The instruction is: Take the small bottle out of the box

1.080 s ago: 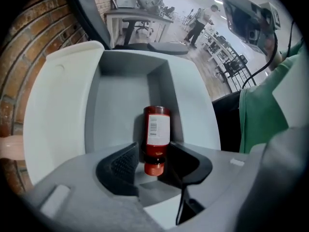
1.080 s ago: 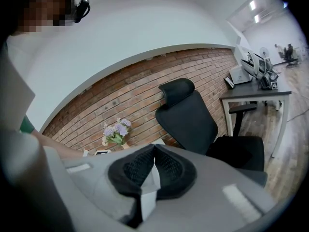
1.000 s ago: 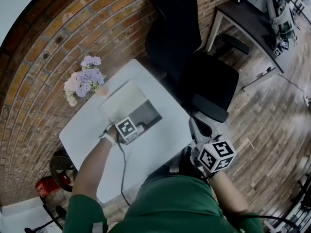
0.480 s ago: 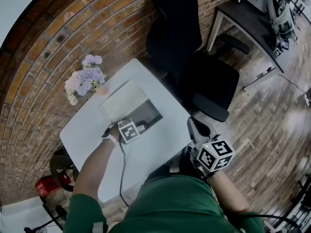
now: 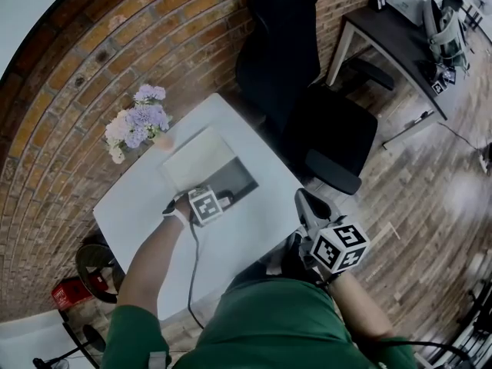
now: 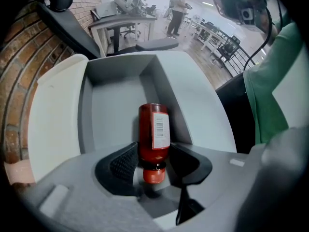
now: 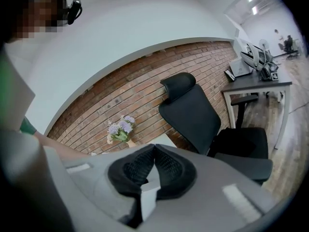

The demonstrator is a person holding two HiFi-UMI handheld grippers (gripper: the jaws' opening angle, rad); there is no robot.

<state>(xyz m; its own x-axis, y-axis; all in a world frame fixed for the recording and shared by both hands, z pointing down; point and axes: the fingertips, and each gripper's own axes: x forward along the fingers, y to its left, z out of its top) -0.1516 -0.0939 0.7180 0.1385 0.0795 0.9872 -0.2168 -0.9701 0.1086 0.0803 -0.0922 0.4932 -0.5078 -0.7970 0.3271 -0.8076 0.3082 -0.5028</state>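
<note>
**Left gripper clamped on the bottle inside the box**

In the head view we saw a white square table (image 5: 246,235) set against a brick wall, with a black office chair (image 5: 304,106) at the table's 1 o'clock. An open grey box (image 5: 237,180) sat near the middle of the table, its white lid (image 5: 192,160) folded back toward 10 o'clock. Farther along that 10 o'clock line stood a bunch of pale purple flowers (image 5: 137,125).

The left gripper (image 5: 204,206) hung over the box at its 7 o'clock edge, pointing down into it. The right gripper (image 5: 306,202) was off the table at the box's 4 o'clock, well apart from it. In its own view its jaws were pressed together with nothing between them.

In the left gripper view we found the small red bottle (image 6: 154,129), with a white barcode label, inside the box. Its red cap (image 6: 154,176) was nearest the camera. The jaws stood fairly wide, one pad pressed on each side of the bottle's shoulder.
</note>
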